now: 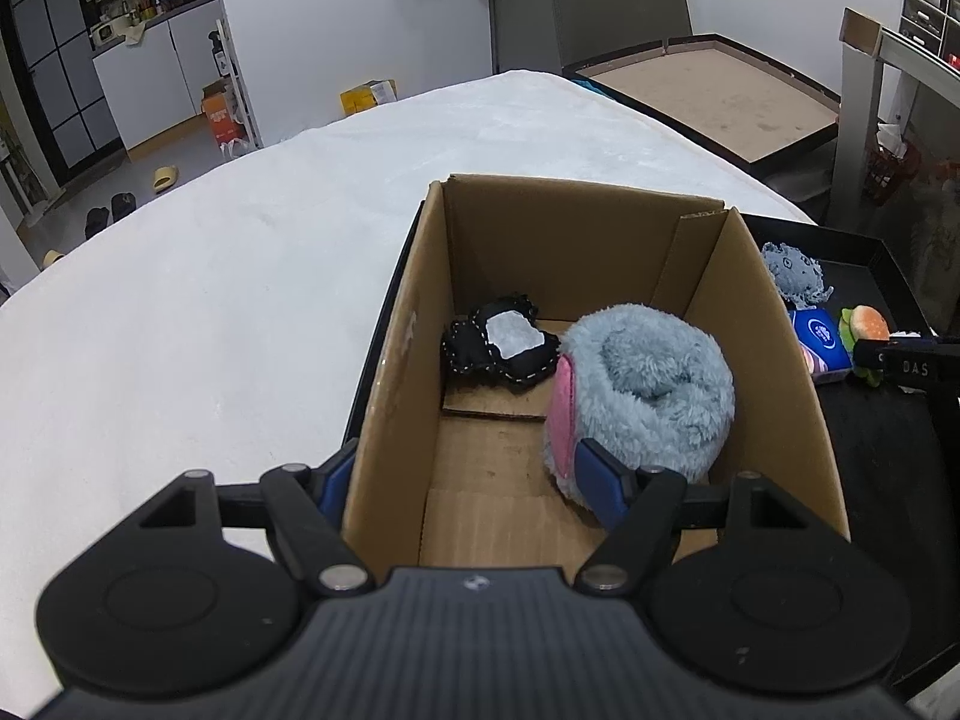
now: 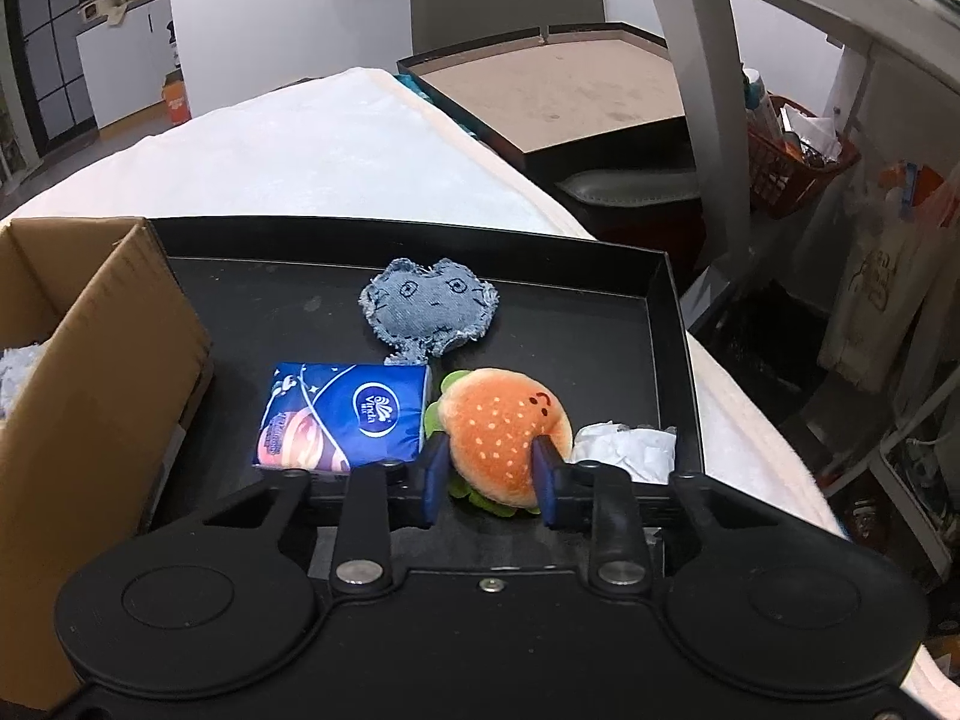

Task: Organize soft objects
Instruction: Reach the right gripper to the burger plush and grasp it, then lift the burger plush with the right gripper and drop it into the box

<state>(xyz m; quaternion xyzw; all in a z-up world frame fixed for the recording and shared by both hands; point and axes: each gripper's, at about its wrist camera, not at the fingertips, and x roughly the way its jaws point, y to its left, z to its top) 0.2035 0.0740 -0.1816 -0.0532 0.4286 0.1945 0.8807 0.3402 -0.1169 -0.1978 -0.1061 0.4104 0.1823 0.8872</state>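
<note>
Now | box [image 1: 384, 372]: 2 plush | tray [image 2: 660, 312]: 4 items | L tongs [image 1: 474, 480] released | R tongs [image 2: 489, 471] grasping burger plush [image 2: 501, 420]

A: Light's even, cool, indoor; white bed cover [image 1: 240, 276] is bright w/ no detail lost.
B: Shadows?
A: Soft ones inside the cardboard box [image 1: 774, 324]. Black tray [image 2: 660, 324] reads v. dark, faint sheen only.
B: Distortion?
A: Heavy fisheye, both views; walls & furniture bend at edges. Centre sharp, corners slightly soft. No motion blur.
</note>
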